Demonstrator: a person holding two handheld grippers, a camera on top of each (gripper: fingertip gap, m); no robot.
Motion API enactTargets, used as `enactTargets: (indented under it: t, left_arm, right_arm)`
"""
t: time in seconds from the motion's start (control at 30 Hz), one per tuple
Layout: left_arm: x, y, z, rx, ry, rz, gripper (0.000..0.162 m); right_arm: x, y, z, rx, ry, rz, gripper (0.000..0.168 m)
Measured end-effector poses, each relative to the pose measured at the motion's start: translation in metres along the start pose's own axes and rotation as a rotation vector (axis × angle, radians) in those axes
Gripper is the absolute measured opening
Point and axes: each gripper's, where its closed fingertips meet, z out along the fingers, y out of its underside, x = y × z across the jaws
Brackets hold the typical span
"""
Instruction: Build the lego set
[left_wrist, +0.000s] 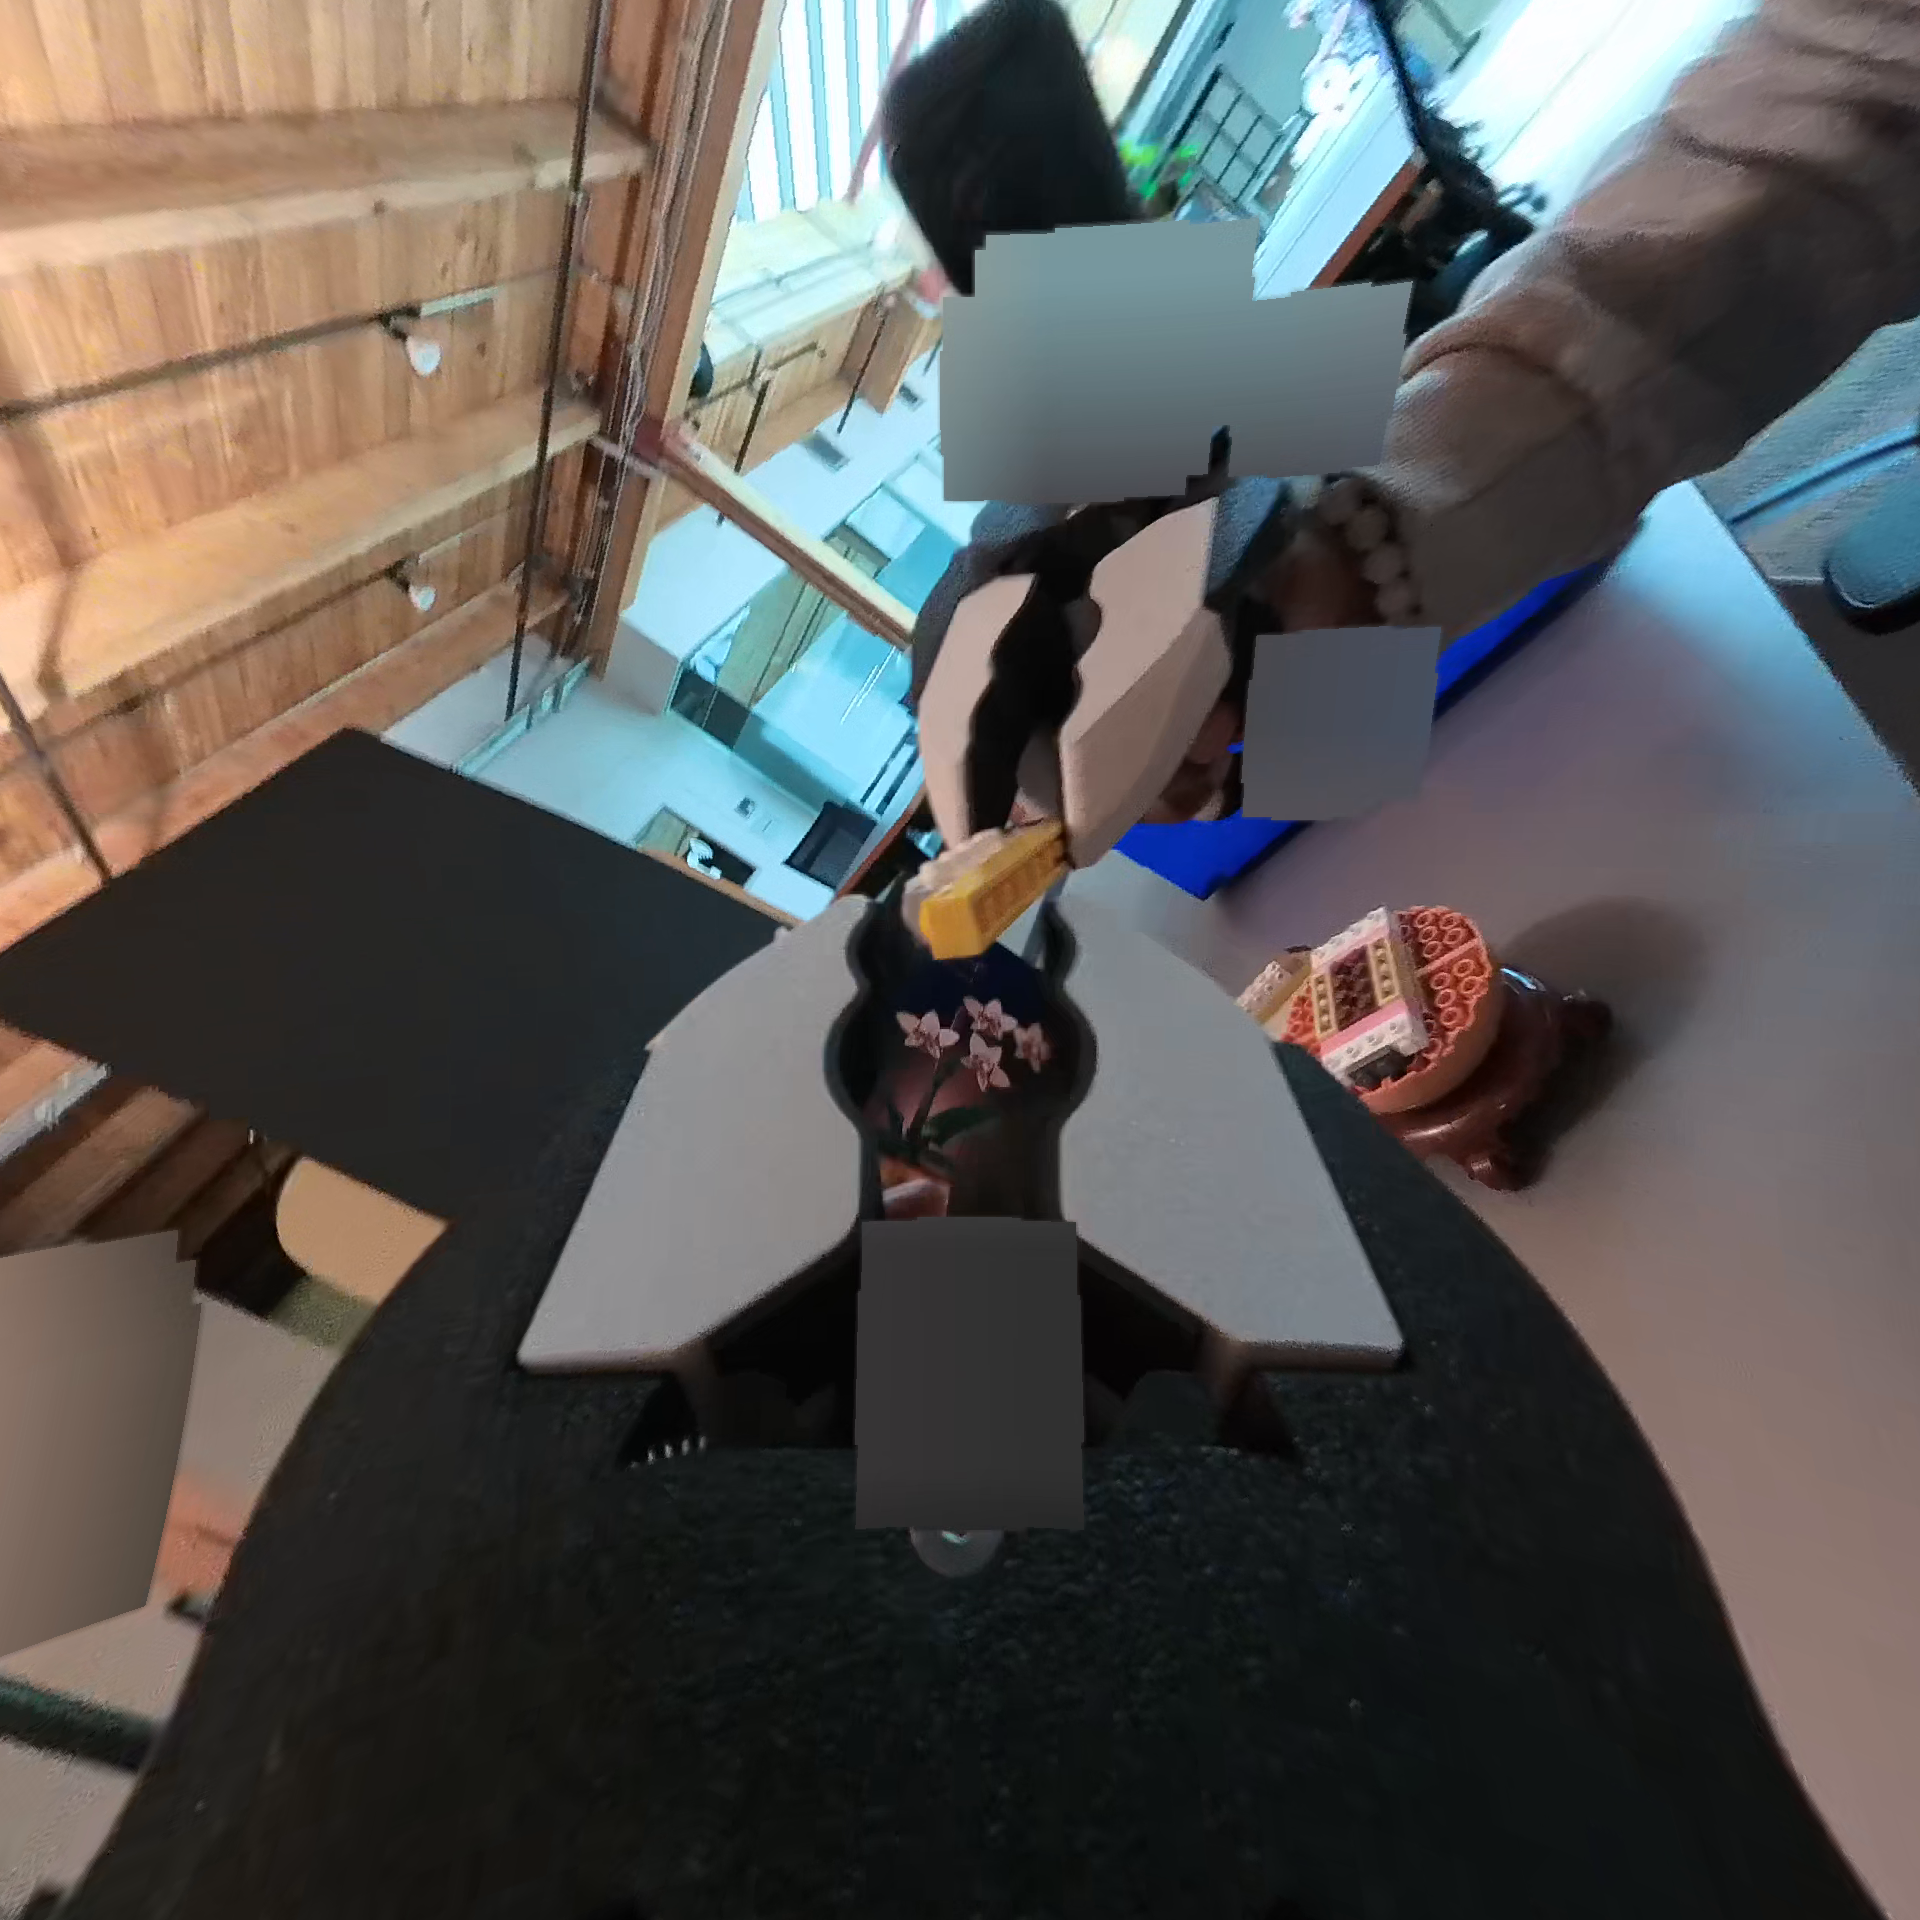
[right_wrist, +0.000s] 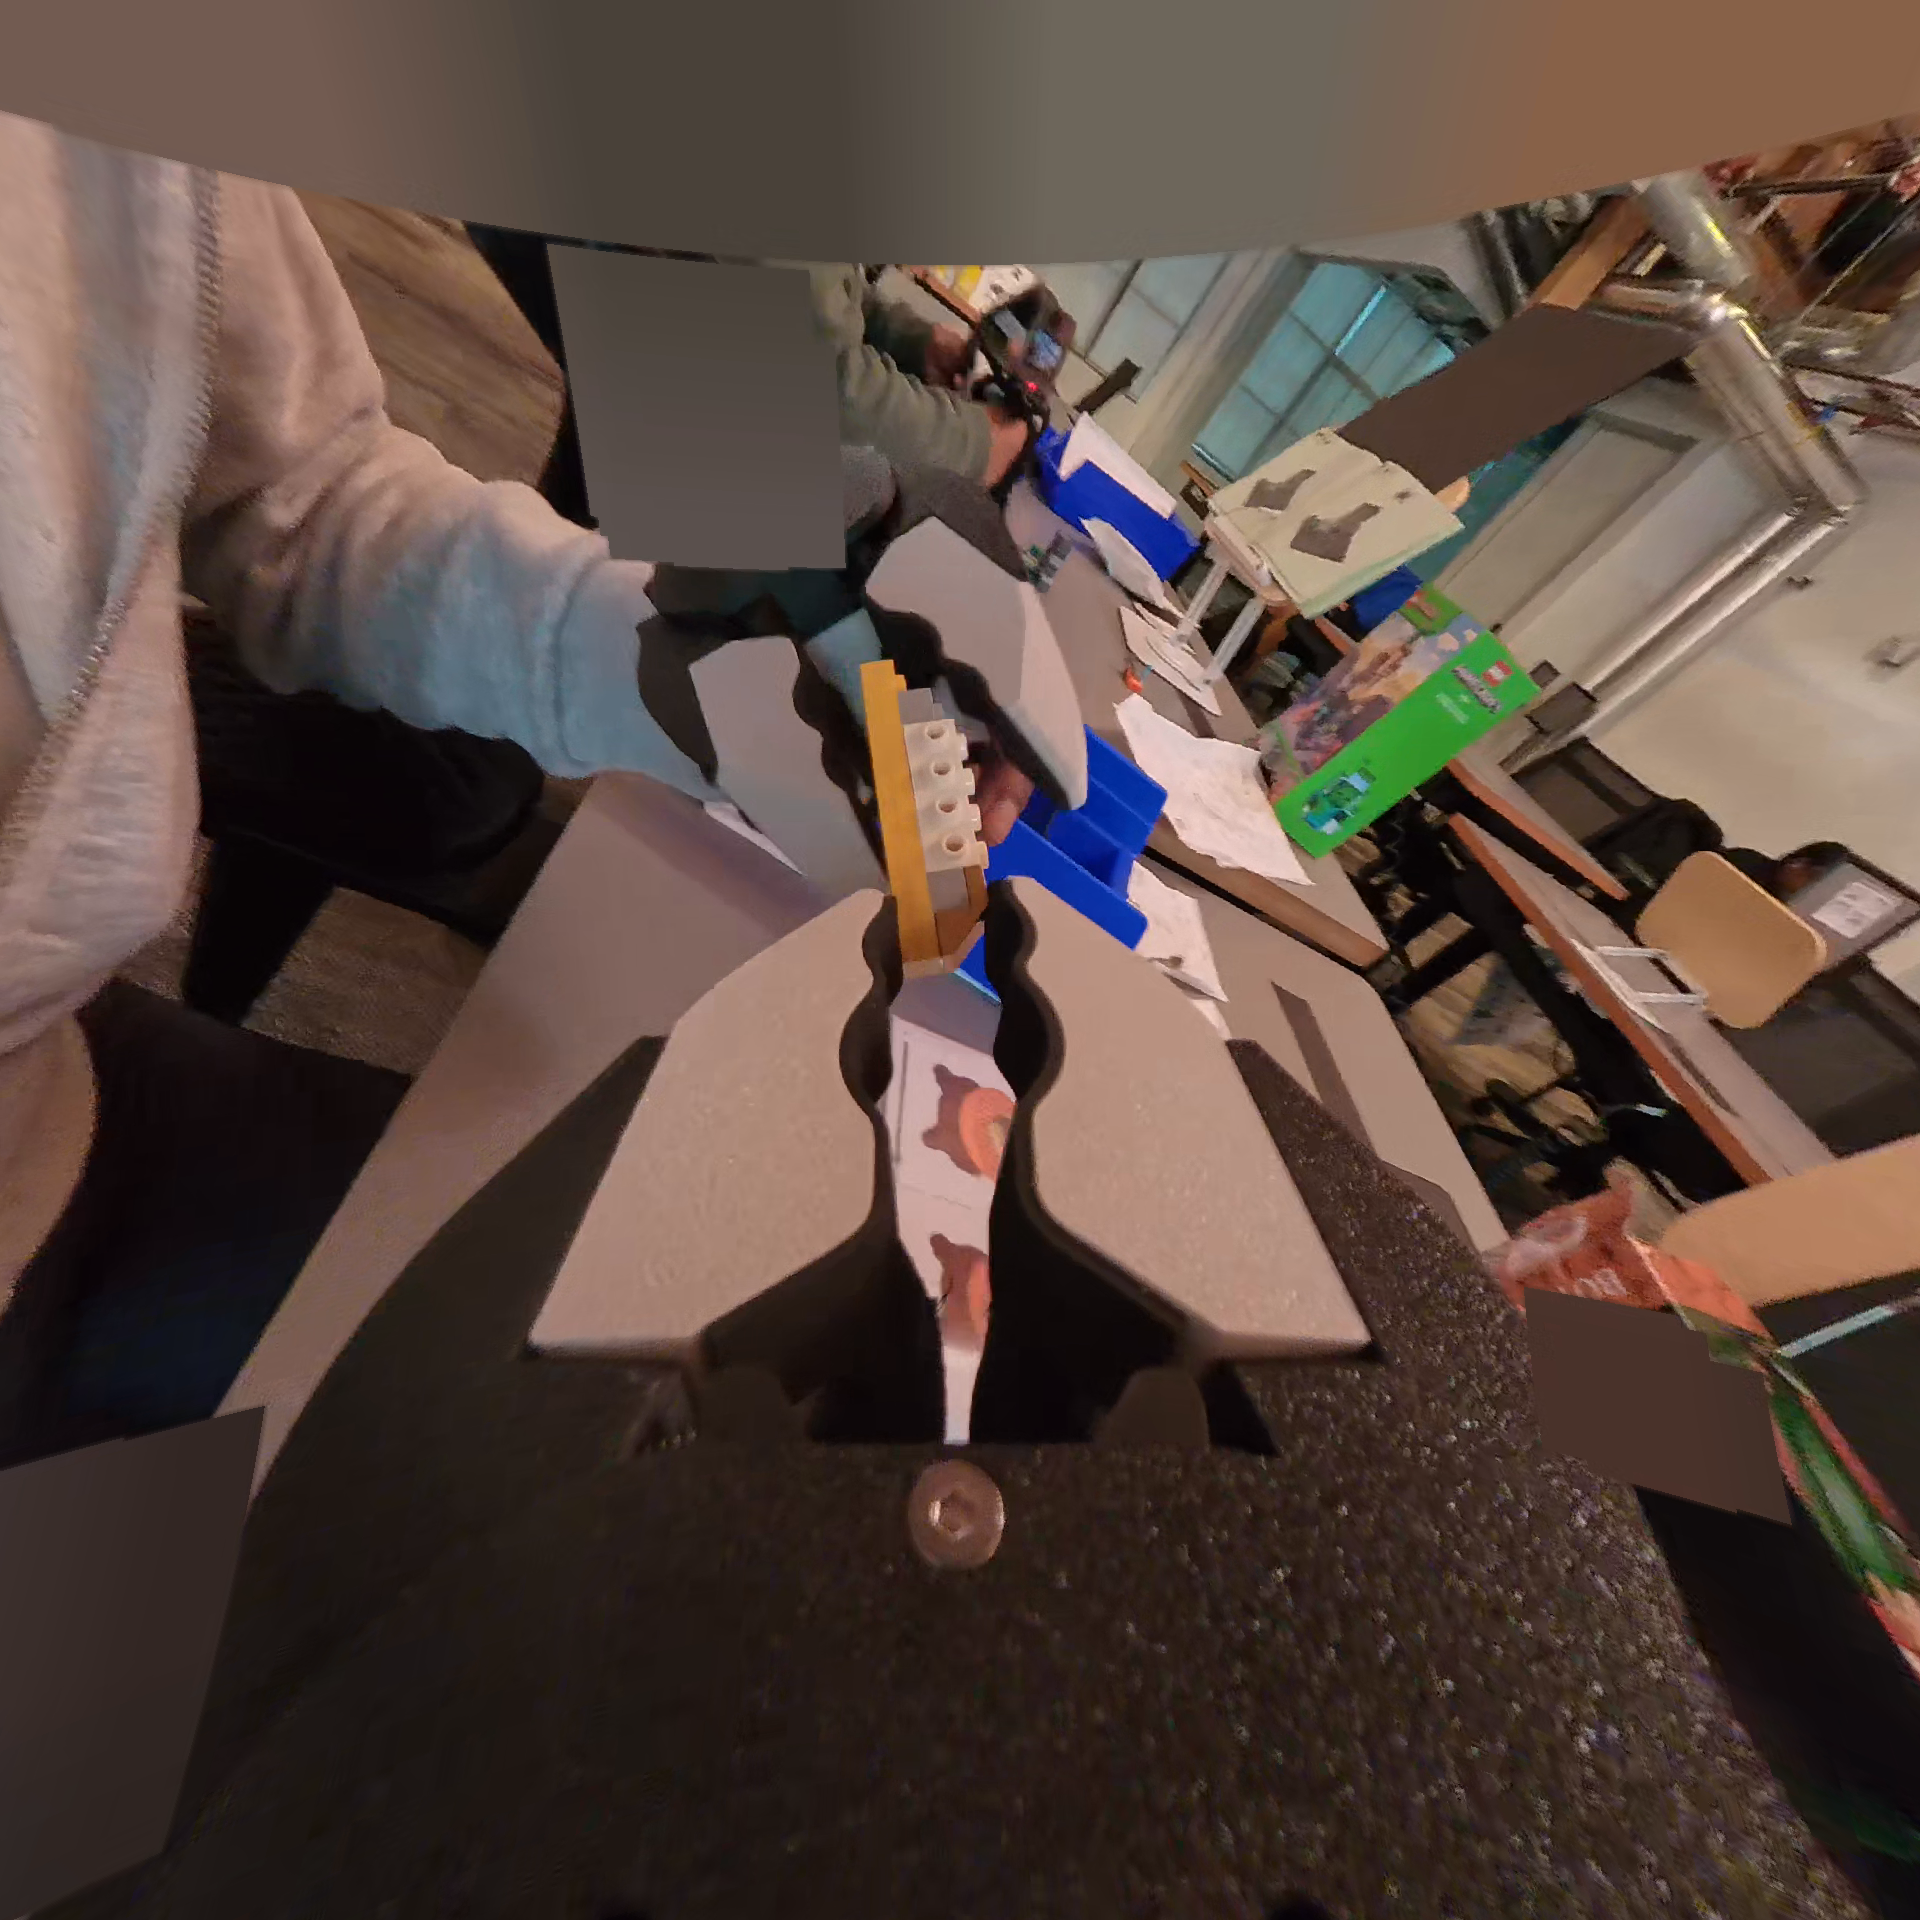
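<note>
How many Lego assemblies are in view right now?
2: the yellow assembly held by the right gripper; the round pot build on the table. Others may be hidden.

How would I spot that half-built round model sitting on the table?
Find the pale grey table on the right of the left wrist view. Near its front edge sits the round salmon-pink brick bowl on a dark brown footed stand. It alone is round; the yellow brick piece is held in mid-air.

Looking up at a timber plank ceiling (left_wrist: 260, 343) with spot lamps (left_wrist: 424, 355) hanging beneath it. Showing tall windows (right_wrist: 1340, 364) glowing pale blue beside that ceiling, silver ducts (right_wrist: 1766, 395) running near them, and long grey tables (right_wrist: 1299, 894) standing below.
</note>
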Motion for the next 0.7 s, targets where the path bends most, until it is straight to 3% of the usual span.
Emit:
enactTargets:
  t: [0.13, 0.3, 0.47, 0.53, 0.7]
  left_arm:
    - [-0.004, 0.004, -0.002, -0.039, 0.023, -0.167, 0.040]
    - [0.004, 0.022, 0.004, -0.195, 0.046, -0.089, 0.022]
    - [0.005, 0.015, 0.001, -0.080, 0.055, -0.213, 0.020]
    - [0.004, 0.010, 0.000, -0.026, 0.054, -0.255, 0.020]
    - [0.002, 0.000, -0.003, 0.060, 0.069, -0.341, 0.020]
  right_arm:
    - [0.009, 0.010, -0.002, -0.127, 0.078, -0.108, 0.015]
    - [0.010, 0.016, 0.001, -0.224, 0.119, -0.179, 0.016]
    - [0.006, 0.006, 0.001, -0.155, 0.108, -0.151, 0.017]
    - [0.008, 0.000, -0.002, -0.115, 0.133, -0.182, 0.024]
    - [0.004, -0.008, -0.003, -0.055, 0.103, -0.179, 0.021]
